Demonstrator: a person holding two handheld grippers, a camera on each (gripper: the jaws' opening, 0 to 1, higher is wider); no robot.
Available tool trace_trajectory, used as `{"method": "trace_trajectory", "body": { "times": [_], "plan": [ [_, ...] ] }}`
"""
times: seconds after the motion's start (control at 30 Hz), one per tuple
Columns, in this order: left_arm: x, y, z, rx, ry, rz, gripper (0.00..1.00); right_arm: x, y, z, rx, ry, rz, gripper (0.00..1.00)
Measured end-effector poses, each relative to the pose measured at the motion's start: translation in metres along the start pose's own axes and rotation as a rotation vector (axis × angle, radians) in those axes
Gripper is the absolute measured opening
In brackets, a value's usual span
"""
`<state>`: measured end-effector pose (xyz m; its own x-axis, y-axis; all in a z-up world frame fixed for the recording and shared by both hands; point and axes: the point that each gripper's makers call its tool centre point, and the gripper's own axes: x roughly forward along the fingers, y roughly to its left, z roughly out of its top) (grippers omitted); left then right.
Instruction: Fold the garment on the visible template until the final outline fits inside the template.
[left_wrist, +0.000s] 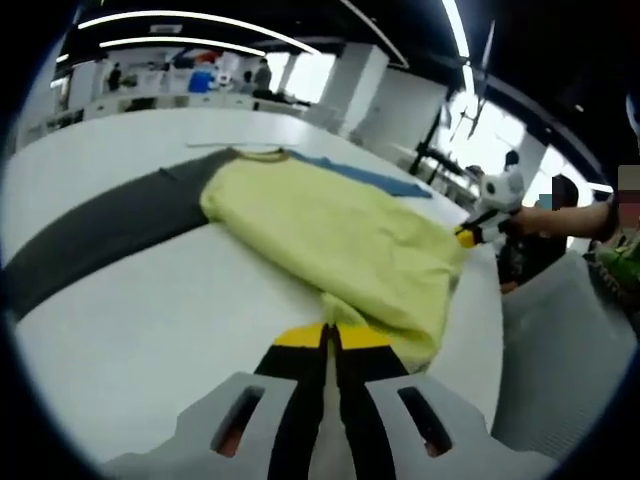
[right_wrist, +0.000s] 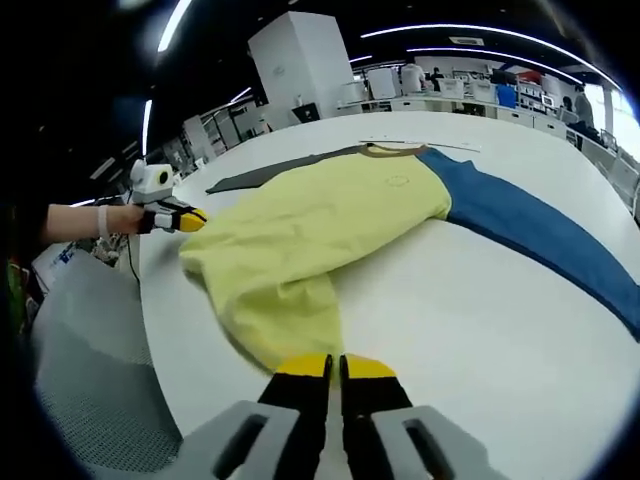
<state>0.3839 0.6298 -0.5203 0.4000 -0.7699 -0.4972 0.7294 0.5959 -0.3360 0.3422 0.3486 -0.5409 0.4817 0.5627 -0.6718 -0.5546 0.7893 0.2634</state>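
A pale yellow garment lies on a white table, its collar at the far end. It rests across a dark grey band and a blue band. My left gripper is shut on the near hem corner, and it appears at the garment's left edge in the right gripper view, held by a hand. My right gripper is shut on the other hem corner, which is lifted and folded over; it is also in the left gripper view.
The table's edge runs close behind both held corners. Beyond it is a grey padded surface. A person stands at that side. Work benches with gear and people line the far end of the room.
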Motion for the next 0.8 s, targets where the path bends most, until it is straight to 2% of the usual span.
{"method": "trace_trajectory", "body": {
  "times": [0.13, 0.43, 0.63, 0.67, 0.8],
  "plan": [
    [-0.004, -0.001, 0.002, -0.019, -0.005, 0.007, 0.0, -0.003, 0.0, 0.004, 0.026, -0.018, 0.001, 0.0],
    [-0.025, 0.001, 0.002, -0.046, -0.012, 0.032, 0.0, -0.024, -0.002, 0.016, 0.048, -0.065, -0.016, 0.0],
    [-0.04, -0.006, 0.004, -0.032, -0.011, 0.033, 0.0, -0.038, 0.003, 0.019, 0.049, -0.088, -0.025, 0.0],
    [-0.042, -0.012, 0.005, -0.035, -0.01, 0.034, 0.0, -0.041, 0.004, 0.019, 0.052, -0.092, -0.027, 0.0],
    [-0.05, -0.016, 0.002, -0.051, -0.007, 0.036, 0.0, -0.049, 0.005, 0.017, 0.06, -0.103, -0.032, 0.0]
  ]
}}
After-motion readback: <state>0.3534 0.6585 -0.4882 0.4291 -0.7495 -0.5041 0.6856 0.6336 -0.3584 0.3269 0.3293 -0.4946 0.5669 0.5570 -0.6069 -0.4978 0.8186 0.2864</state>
